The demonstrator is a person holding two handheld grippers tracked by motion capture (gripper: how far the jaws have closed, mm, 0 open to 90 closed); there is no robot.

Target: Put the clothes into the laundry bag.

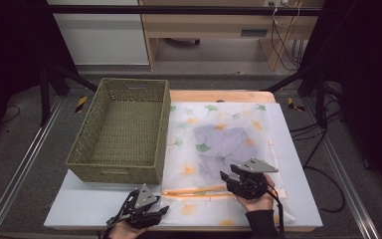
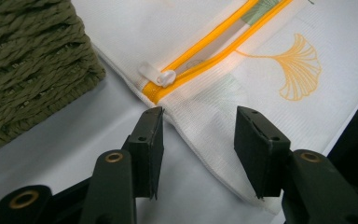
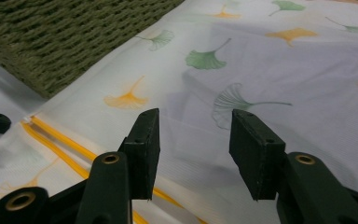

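Note:
A white mesh bag [image 1: 229, 119] printed with ginkgo leaves lies flat on the table, with a pale lavender garment [image 1: 224, 144] showing through it. Its orange zipper [image 1: 194, 191] runs along the near edge, and the white pull tab [image 2: 161, 77] sits at the left end. My left gripper [image 1: 160, 211] is open at the bag's near left corner; its jaws straddle the mesh edge [image 2: 205, 116] just short of the pull tab. My right gripper [image 1: 224, 177] hovers open over the bag near the zipper's right part, with nothing between its jaws [image 3: 195, 119].
A green woven basket [image 1: 122, 129] stands empty at the left, its side against the bag's left edge. The white board [image 1: 79, 204] has bare room in front of the basket. Past the table's far edge are a floor, cables and furniture.

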